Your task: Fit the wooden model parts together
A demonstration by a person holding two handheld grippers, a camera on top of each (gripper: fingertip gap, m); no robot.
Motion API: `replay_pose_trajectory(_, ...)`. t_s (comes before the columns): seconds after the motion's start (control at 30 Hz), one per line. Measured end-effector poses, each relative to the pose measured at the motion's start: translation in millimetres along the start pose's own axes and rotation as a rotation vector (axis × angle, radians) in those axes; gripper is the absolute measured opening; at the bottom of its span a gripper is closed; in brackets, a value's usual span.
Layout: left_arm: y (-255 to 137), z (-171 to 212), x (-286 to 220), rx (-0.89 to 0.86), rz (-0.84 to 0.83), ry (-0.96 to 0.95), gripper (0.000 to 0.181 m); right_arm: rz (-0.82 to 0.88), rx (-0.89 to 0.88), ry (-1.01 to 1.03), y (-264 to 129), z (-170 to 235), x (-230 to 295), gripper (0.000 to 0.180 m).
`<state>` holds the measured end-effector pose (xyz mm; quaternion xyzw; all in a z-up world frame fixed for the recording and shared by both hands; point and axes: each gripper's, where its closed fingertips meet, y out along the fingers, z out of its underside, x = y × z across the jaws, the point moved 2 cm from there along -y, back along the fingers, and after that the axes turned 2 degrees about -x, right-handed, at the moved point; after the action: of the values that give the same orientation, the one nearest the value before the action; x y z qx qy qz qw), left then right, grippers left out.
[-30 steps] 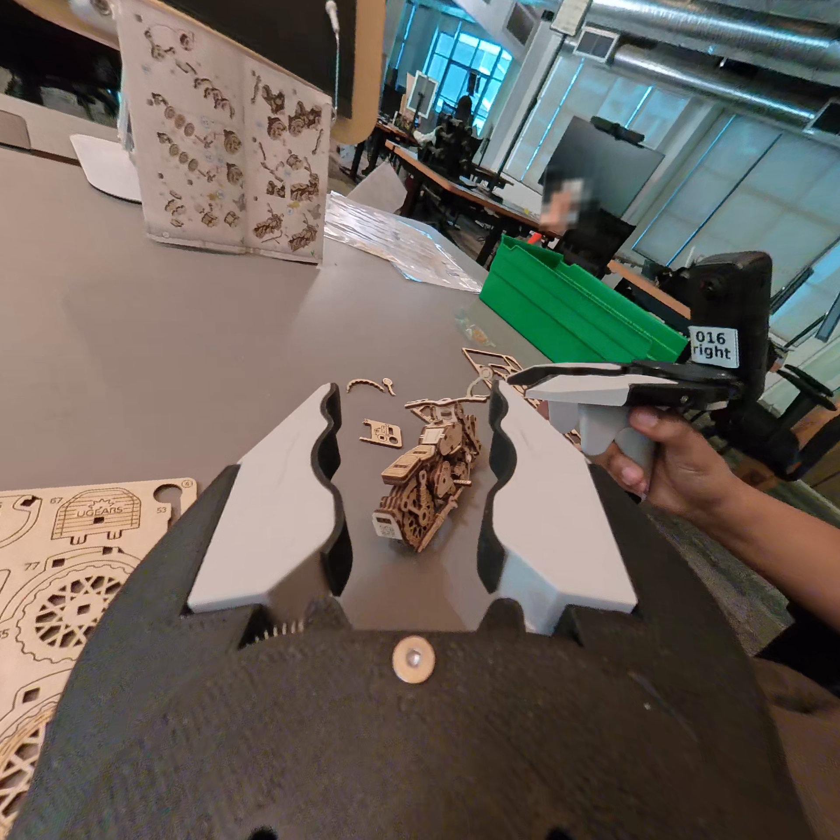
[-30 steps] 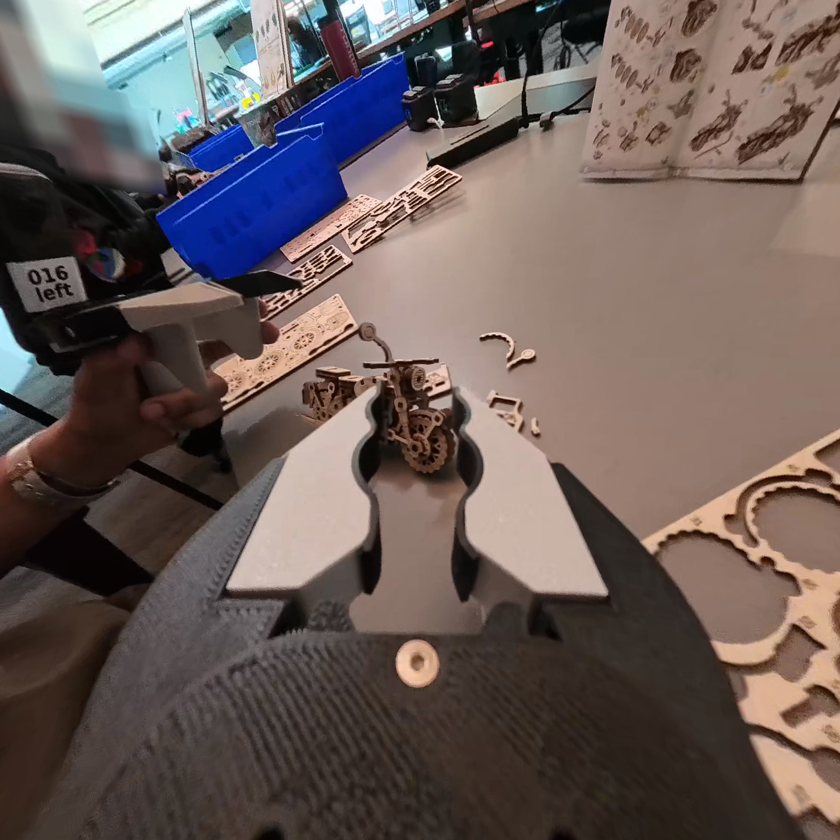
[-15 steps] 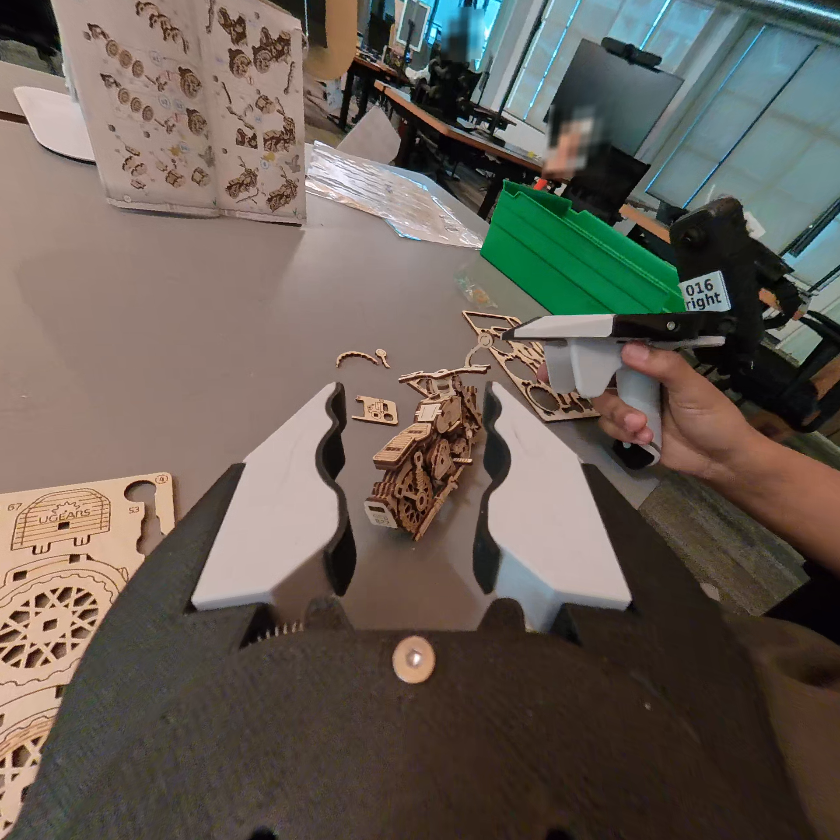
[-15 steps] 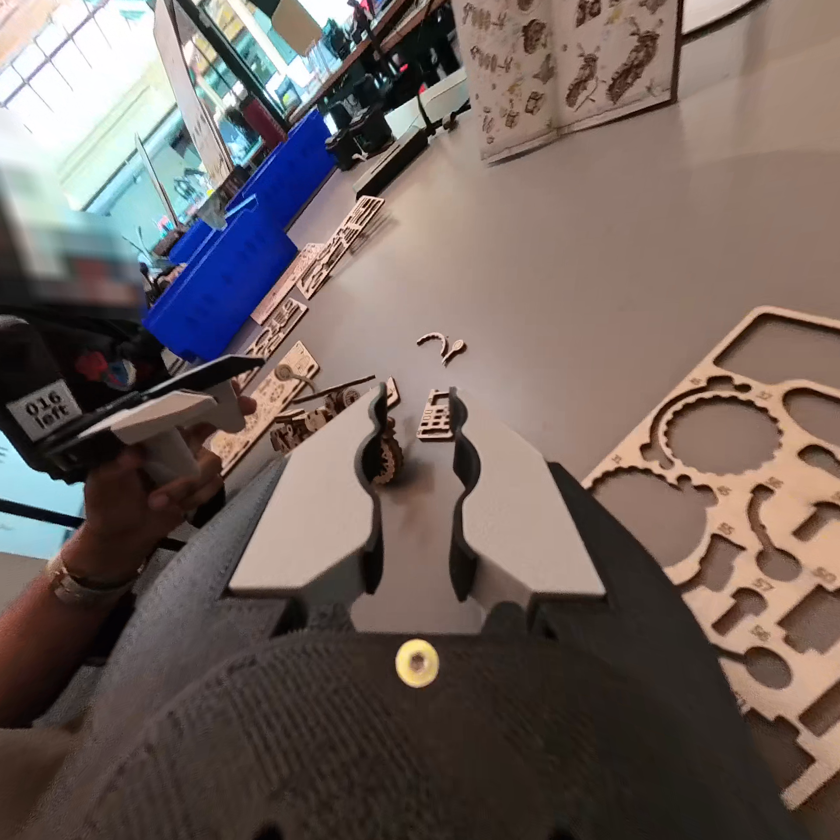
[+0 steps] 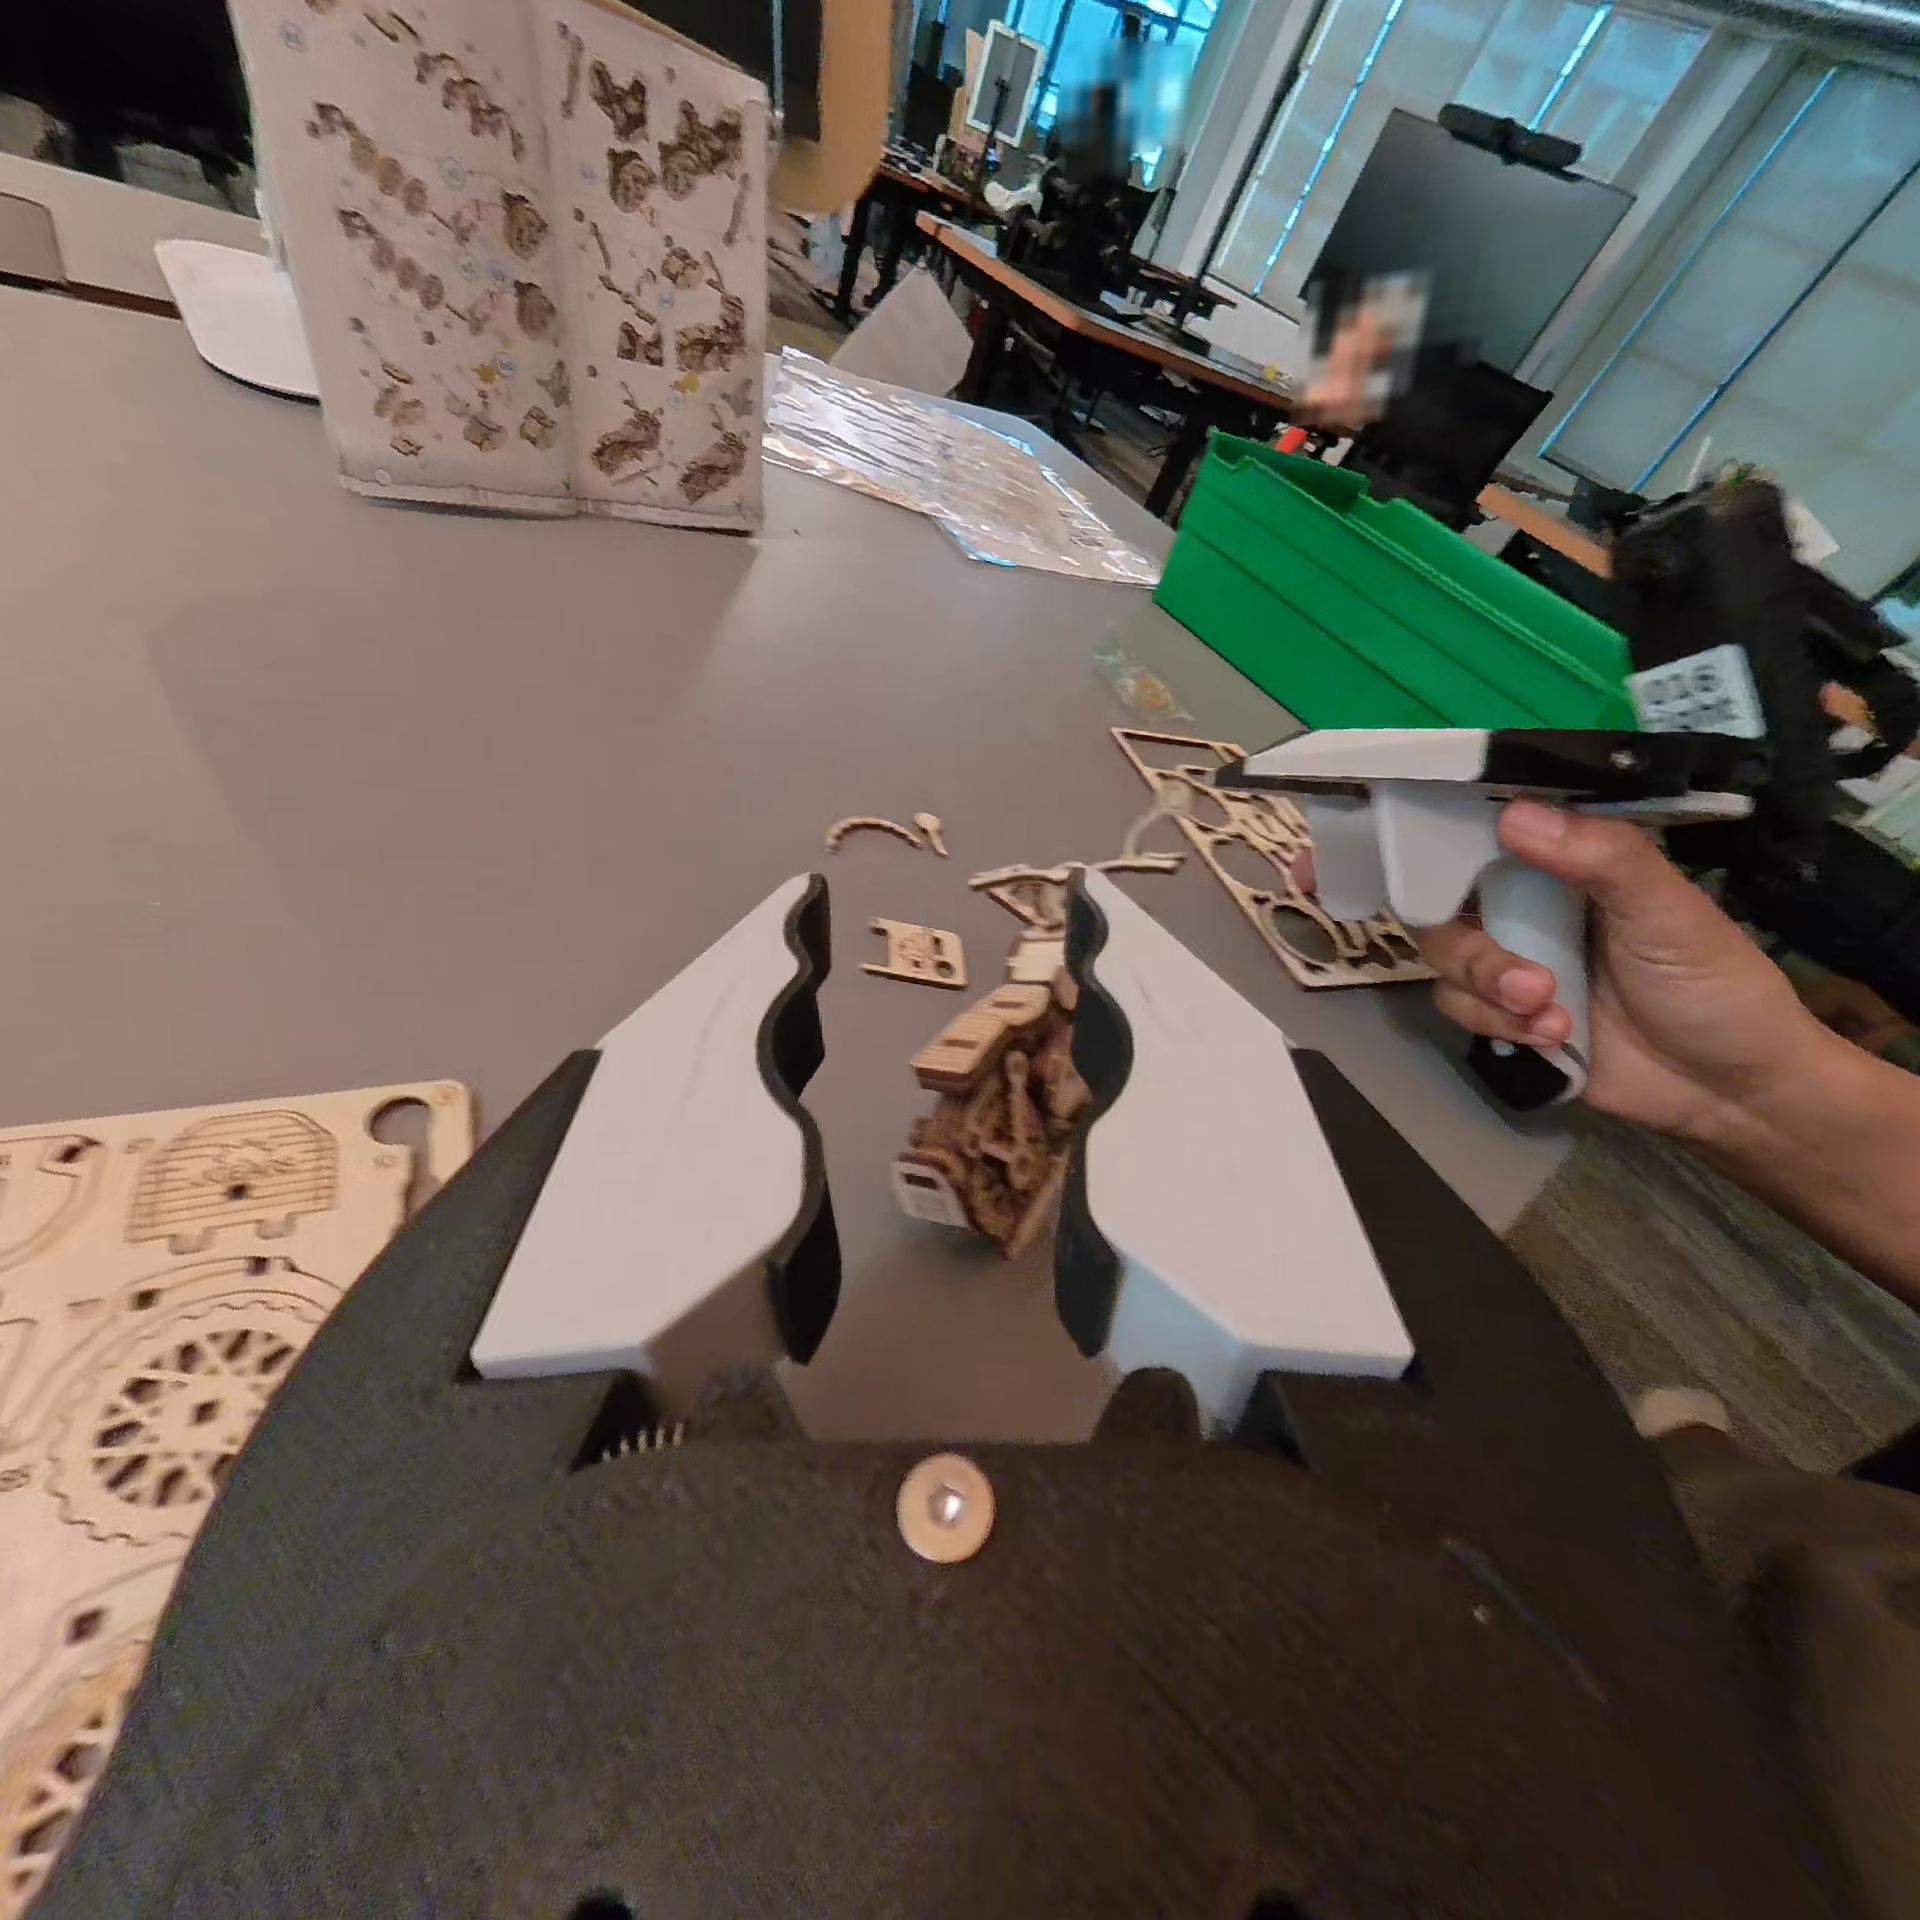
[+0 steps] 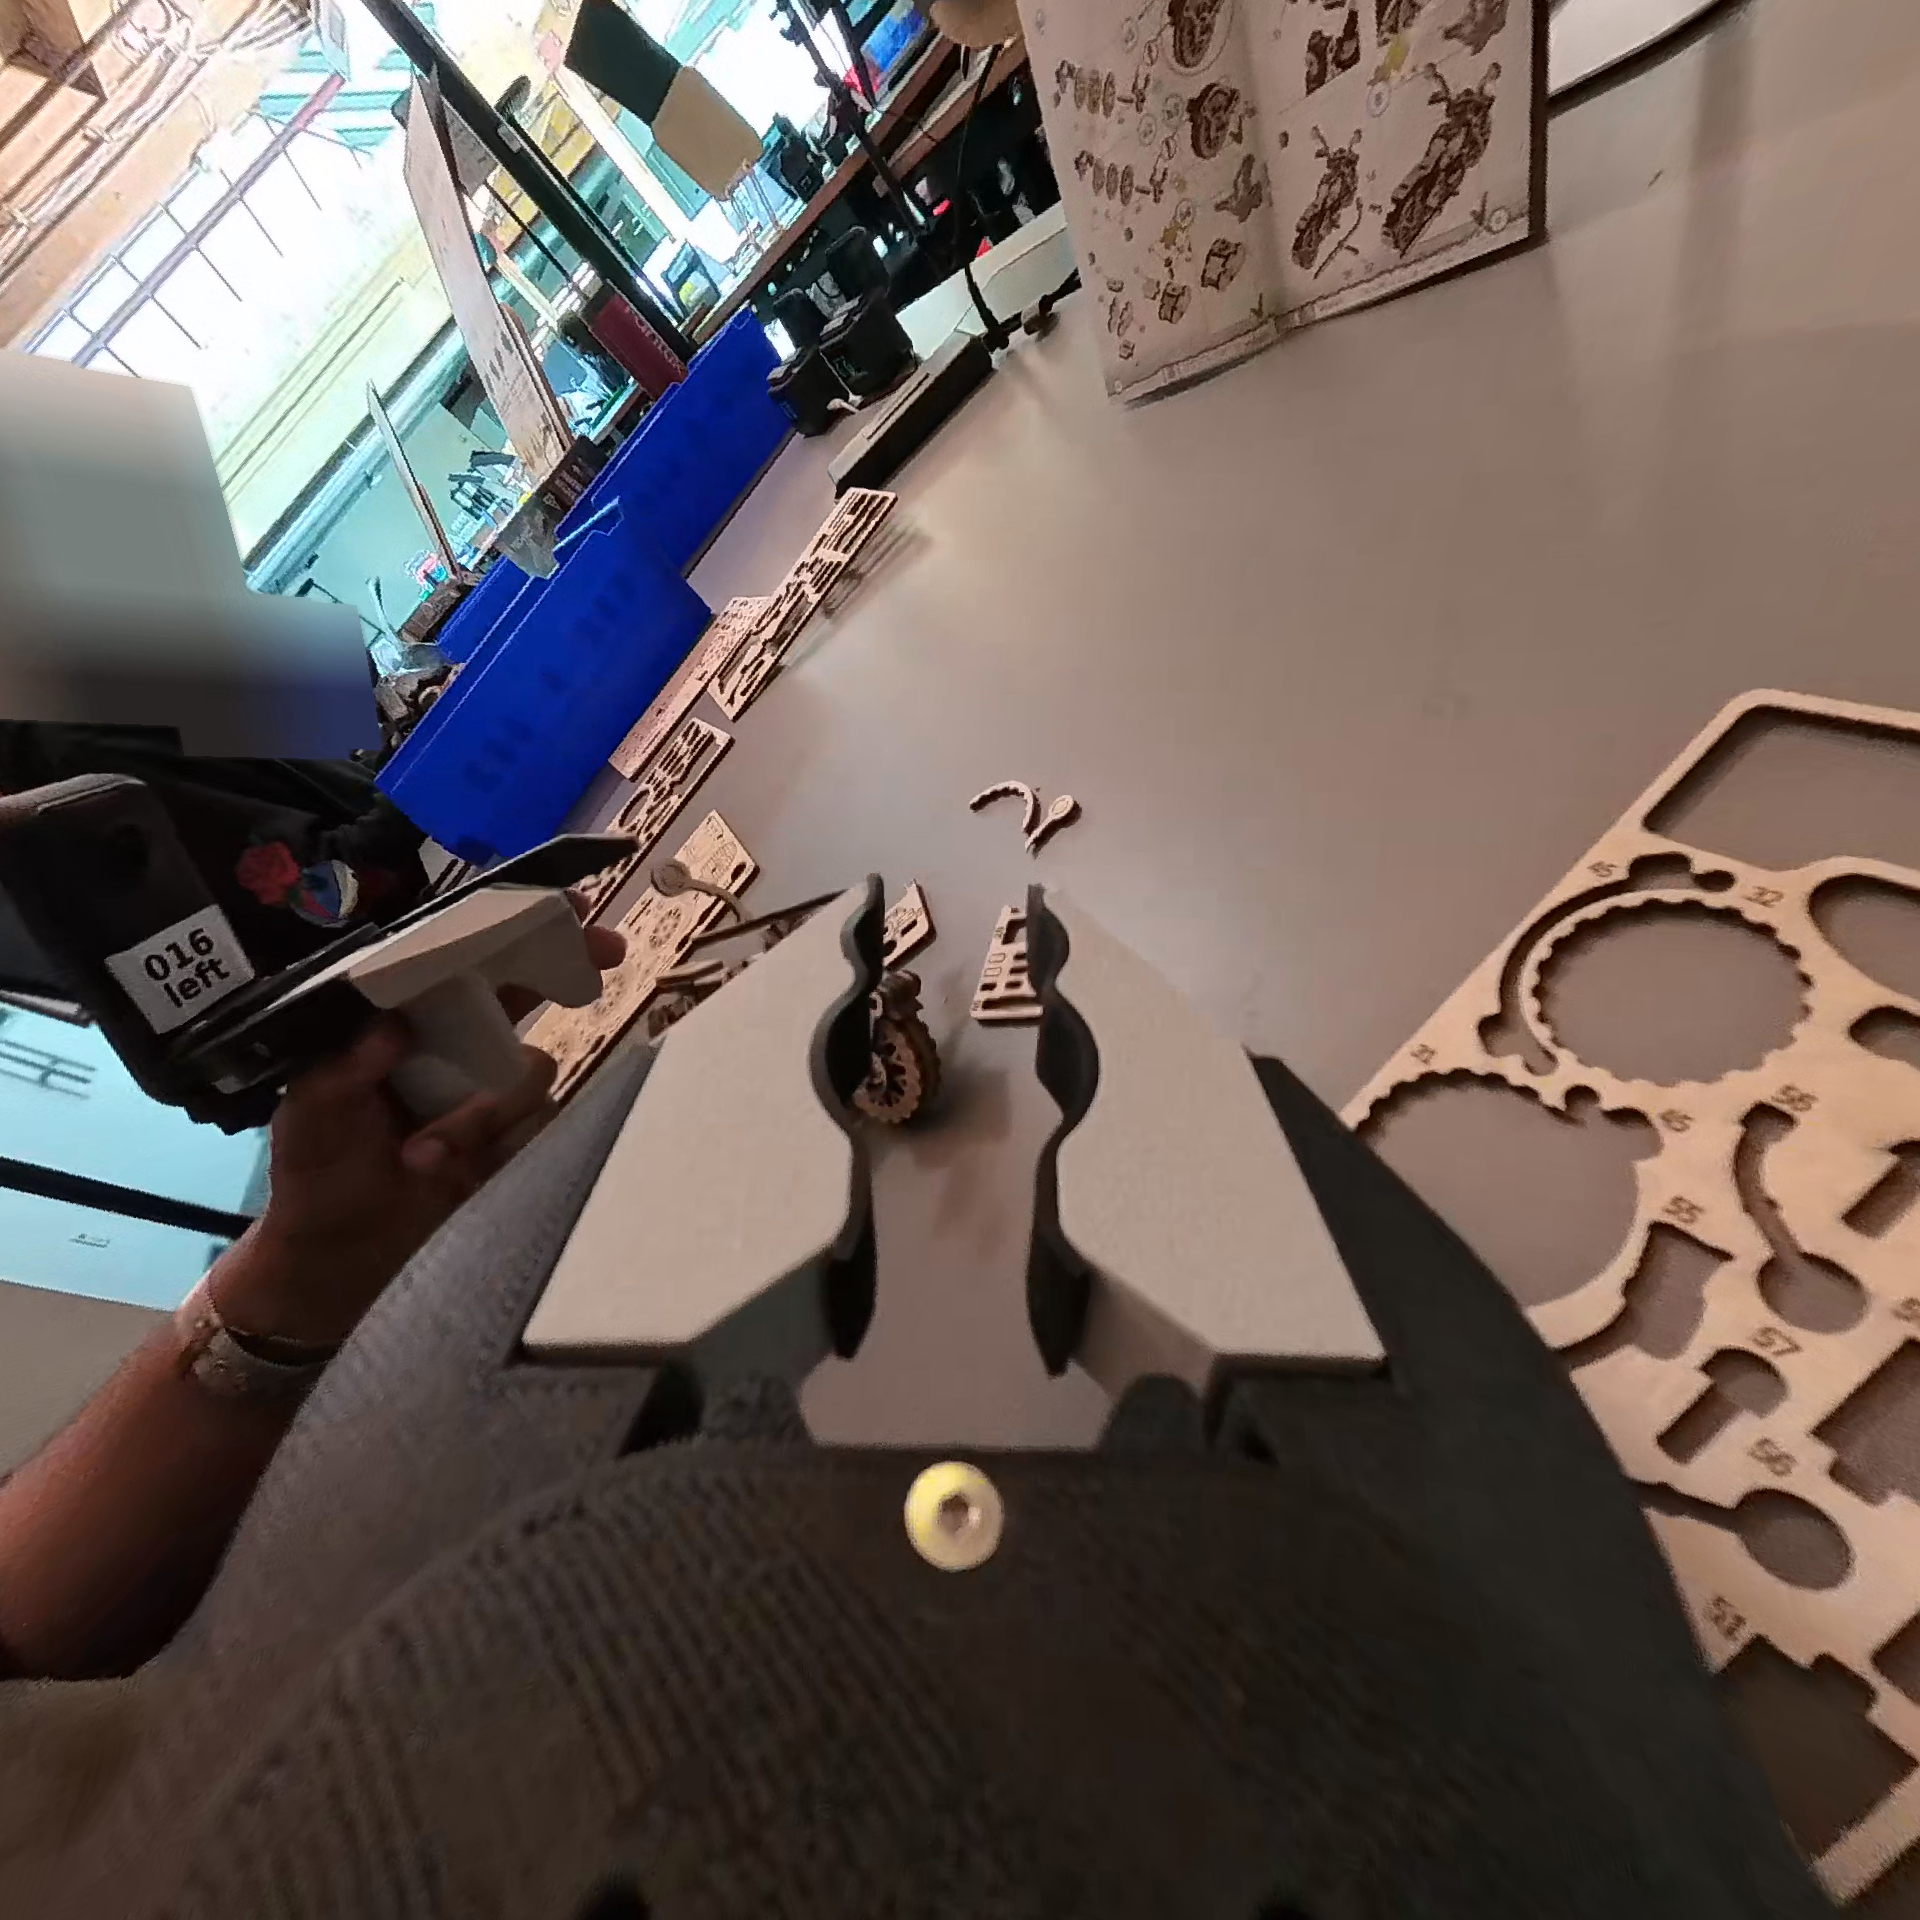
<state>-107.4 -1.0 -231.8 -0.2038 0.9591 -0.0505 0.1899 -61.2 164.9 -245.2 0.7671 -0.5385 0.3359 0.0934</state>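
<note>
Both grippers hovering over the model, nothing gripped.

I see the left gripper [image 5: 945, 1049] with jaws apart around the wooden motorcycle [image 5: 992, 1112] standing on the grey table [image 5: 416, 727]; right gripper [image 6: 956, 997] likewise parted (front wheel between its fingers).

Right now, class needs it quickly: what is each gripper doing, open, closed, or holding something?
Left gripper: open, holding nothing; the wooden motorcycle model sits between its fingers.
Right gripper: open, holding nothing.

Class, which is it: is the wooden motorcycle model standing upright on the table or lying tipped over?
Upright. The wooden motorcycle model stands on its wheels on the grey table, handlebars uppermost, between the open left gripper fingers.
</note>
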Motion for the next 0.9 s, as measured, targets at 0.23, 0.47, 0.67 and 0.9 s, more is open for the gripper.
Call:
replay_pose_trajectory(0.23,40,-60,55,-0.036,-0.171,0.036,0.03,0.112,-0.057,-0.232,40,-60,-8,0.025)
replay_pose_trajectory(0.47,108,-29,80,0.304,-0.175,0.052,0.026,0.173,0.131,-0.371,77,-63,-23,0.024)
replay_pose_trajectory(0.67,103,-41,64,0.197,-0.079,0.152,0.025,0.292,0.027,-0.674,56,-56,-36,0.024)
replay_pose_trajectory(0.9,84,-40,70,0.16,0.042,-0.055,0.042,0.221,0.008,-0.504,60,-56,-31,0.026)
